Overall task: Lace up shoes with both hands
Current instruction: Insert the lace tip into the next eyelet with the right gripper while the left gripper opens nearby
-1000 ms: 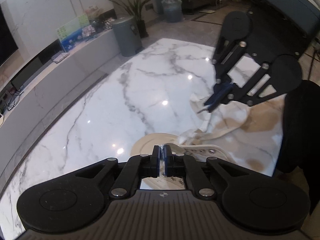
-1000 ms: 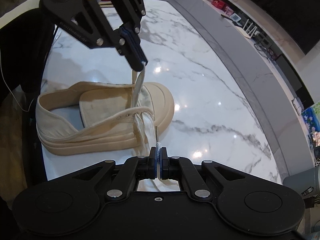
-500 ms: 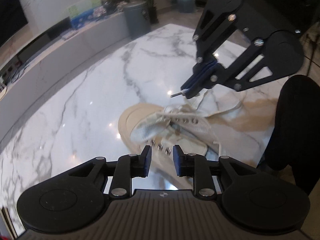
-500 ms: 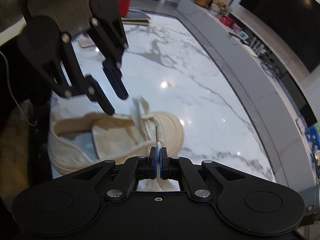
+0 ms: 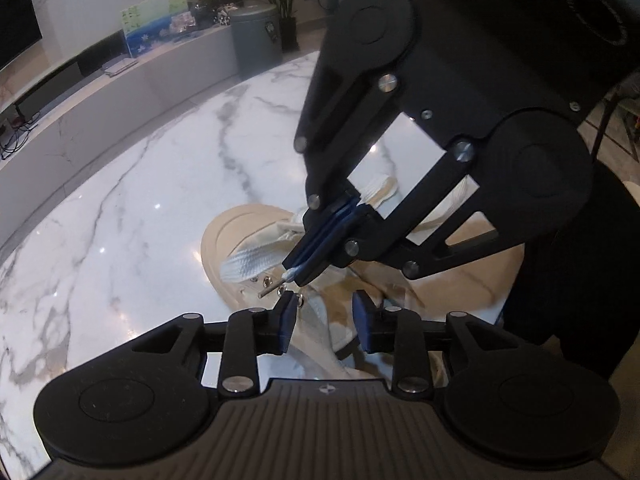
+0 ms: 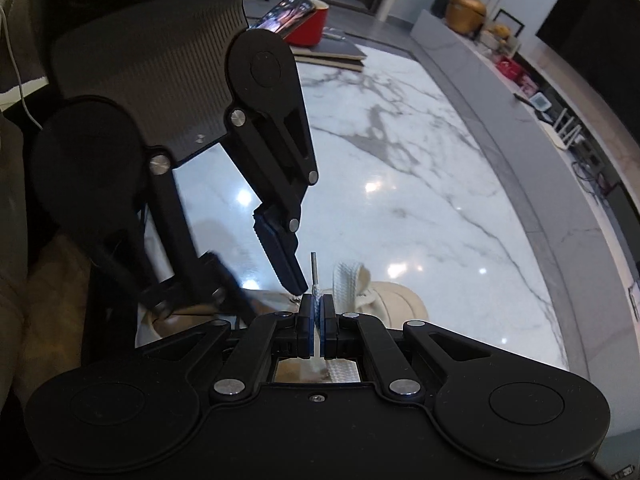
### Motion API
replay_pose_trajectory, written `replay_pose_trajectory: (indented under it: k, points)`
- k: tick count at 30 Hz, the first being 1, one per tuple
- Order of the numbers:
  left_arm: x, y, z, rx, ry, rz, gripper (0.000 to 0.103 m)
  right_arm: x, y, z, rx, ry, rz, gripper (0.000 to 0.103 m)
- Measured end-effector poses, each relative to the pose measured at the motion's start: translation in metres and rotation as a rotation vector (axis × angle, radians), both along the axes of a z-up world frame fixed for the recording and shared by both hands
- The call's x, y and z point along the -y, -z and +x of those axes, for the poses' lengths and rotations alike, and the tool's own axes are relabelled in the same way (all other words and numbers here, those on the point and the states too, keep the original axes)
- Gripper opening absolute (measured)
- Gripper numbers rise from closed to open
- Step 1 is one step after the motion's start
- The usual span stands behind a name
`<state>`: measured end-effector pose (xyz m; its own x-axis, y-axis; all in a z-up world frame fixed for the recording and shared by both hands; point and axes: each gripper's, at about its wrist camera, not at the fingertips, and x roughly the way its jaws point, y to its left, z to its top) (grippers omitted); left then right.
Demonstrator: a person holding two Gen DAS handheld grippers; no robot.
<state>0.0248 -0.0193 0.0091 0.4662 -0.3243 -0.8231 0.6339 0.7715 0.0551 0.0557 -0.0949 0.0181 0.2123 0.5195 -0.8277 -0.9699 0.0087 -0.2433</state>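
A cream canvas shoe (image 5: pixel 224 240) lies on the white marble table (image 5: pixel 140 200), its toe (image 6: pixel 400 300) pointing away from me. My right gripper (image 6: pixel 317 312) is shut on the white lace just behind its metal aglet (image 6: pixel 314 266). In the left wrist view the right gripper (image 5: pixel 296 276) reaches in from the upper right, with the aglet (image 5: pixel 268 290) held over the metal eyelets. My left gripper (image 5: pixel 325 316) is directly below it with its jaws opening. They press on nothing; only the eyelet flap shows in the gap. A loose length of flat lace (image 5: pixel 248 266) lies across the toe.
A grey bin (image 5: pixel 256 36) and a low counter stand beyond the table's far edge. A red container (image 6: pixel 308 28) and flat boards (image 6: pixel 332 54) sit at the table's far end. A person's dark clothing (image 5: pixel 560 280) fills the right side.
My left gripper has let go of the lace and spread its fingers. My right gripper, still holding the lace end, has moved in close above the left gripper and the eyelets.
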Motion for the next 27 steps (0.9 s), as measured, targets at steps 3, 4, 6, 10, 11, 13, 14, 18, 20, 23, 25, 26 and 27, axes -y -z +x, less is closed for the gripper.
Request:
replay_pose_trajectory:
  k: [3, 4, 6, 10, 11, 13, 14, 18, 20, 23, 25, 26, 27]
  points:
    - [-0.003, 0.000, 0.004, 0.000, -0.016, -0.010, 0.023, -0.004, 0.004, 0.004, 0.006, 0.002, -0.017, 0.001]
    - [-0.004, 0.000, 0.005, 0.000, -0.016, -0.022, 0.020, -0.005, 0.005, 0.006, 0.009, 0.006, -0.021, 0.001]
    - [-0.005, 0.000, 0.006, -0.002, -0.016, -0.038, 0.017, -0.007, 0.007, 0.011, 0.017, 0.013, -0.033, 0.001]
    - [-0.007, 0.001, 0.007, -0.005, -0.023, -0.054, 0.017, -0.011, 0.013, 0.021, 0.036, 0.026, -0.071, 0.001]
    - [-0.008, 0.001, 0.007, -0.007, -0.028, -0.058, 0.017, -0.011, 0.015, 0.023, 0.036, 0.027, -0.080, 0.001]
    - [-0.011, 0.001, 0.006, -0.010, -0.036, -0.065, 0.017, -0.011, 0.018, 0.027, 0.032, 0.029, -0.098, 0.001]
    - [-0.012, 0.001, 0.006, -0.012, -0.040, -0.068, 0.017, -0.010, 0.019, 0.028, 0.032, 0.029, -0.104, 0.001]
    - [-0.016, 0.000, 0.004, -0.014, -0.054, -0.076, 0.017, -0.009, 0.026, 0.031, 0.021, 0.029, -0.135, 0.001]
    - [-0.016, -0.001, 0.004, -0.013, -0.057, -0.075, 0.017, -0.010, 0.028, 0.032, 0.018, 0.028, -0.142, 0.001]
    - [-0.016, -0.001, 0.002, -0.011, -0.059, -0.076, 0.017, -0.013, 0.030, 0.033, 0.014, 0.030, -0.147, 0.001]
    - [-0.016, -0.001, 0.002, -0.010, -0.061, -0.076, 0.017, -0.015, 0.032, 0.034, 0.014, 0.028, -0.154, 0.001]
    - [-0.016, 0.000, 0.001, -0.009, -0.062, -0.076, 0.017, -0.016, 0.032, 0.034, 0.014, 0.028, -0.154, 0.001]
    - [-0.016, 0.000, 0.001, -0.010, -0.063, -0.076, 0.017, -0.017, 0.033, 0.035, 0.011, 0.029, -0.156, 0.001]
